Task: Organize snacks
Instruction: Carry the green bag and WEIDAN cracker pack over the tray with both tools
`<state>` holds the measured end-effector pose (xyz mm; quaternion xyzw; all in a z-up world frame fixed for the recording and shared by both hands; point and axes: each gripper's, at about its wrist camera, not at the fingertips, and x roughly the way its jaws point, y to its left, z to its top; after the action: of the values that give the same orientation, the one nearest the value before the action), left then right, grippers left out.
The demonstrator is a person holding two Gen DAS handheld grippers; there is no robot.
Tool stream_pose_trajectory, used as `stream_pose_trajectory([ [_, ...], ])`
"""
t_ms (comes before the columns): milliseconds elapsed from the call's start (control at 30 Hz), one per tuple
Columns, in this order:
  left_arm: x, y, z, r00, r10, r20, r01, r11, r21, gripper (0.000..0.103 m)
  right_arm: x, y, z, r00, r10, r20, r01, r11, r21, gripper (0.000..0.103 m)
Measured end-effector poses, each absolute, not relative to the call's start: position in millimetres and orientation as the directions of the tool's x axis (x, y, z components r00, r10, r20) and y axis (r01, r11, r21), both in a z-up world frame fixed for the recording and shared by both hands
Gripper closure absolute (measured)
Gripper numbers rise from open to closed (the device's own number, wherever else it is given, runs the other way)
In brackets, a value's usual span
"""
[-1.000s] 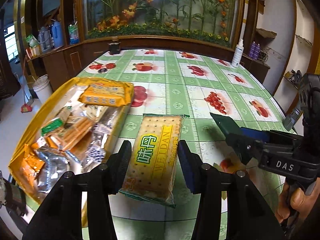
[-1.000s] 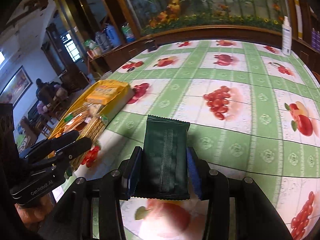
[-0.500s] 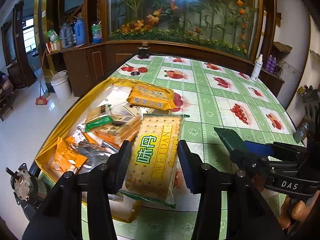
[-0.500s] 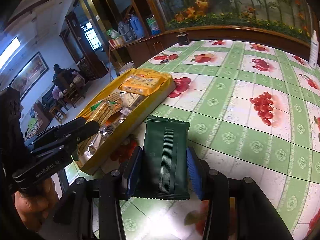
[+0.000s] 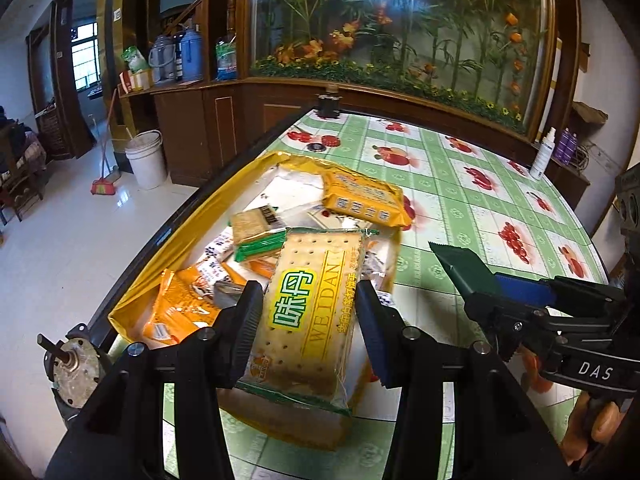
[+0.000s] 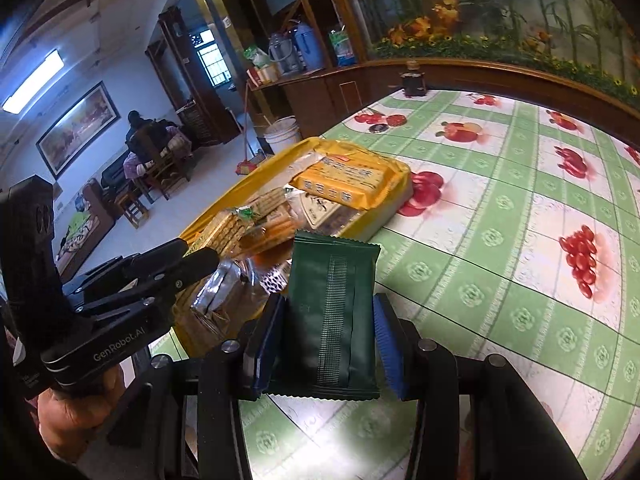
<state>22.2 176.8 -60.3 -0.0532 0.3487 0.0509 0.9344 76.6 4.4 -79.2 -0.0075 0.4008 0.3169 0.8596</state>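
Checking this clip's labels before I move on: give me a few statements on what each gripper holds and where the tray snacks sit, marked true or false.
1. The left gripper holds a Weidan cracker packet. True.
2. The right gripper is empty. False: it is shut on a dark green packet.
3. The yellow tray holds several snacks. True.
4. The orange biscuit pack lies at the tray's near end. False: it lies at the far end.
5. A white spray bottle stands inside the tray. False: it stands at the table's far edge.

Crowded yellow tray (image 5: 192,220), tablecloth (image 5: 480,208) bare
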Motion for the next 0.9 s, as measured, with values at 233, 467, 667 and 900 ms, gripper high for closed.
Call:
stream_pose_trajectory([
  [233,25.2,191.0,-63.5,0.738,0.076,-0.670,-0.160,0.985,-0.064,0.057,87.3,34.8,-77.3,0.458,0.558,-0.692,-0.593,0.772,0.229,0.058],
  [467,31.6,199.7,-63.8,0.732,0.093,-0.675,-0.176,0.983,-0.055,0.057,98.7,63.8,-75.3,0.441,0.575,-0.689,-0.628,0.746,0.221,0.058],
  [667,39.8,208.9,-66.1,0.720,0.124,-0.683,-0.197,0.980,-0.029,0.057,110.3,85.1,-76.9,0.429,0.585,-0.688,-0.644,0.732,0.220,0.057],
  [900,44.8,217.1,-69.7,0.711,0.148,-0.687,-0.216,0.976,-0.014,0.057,122.0,98.0,-82.8,0.421,0.586,-0.693,-0.647,0.729,0.223,0.057],
])
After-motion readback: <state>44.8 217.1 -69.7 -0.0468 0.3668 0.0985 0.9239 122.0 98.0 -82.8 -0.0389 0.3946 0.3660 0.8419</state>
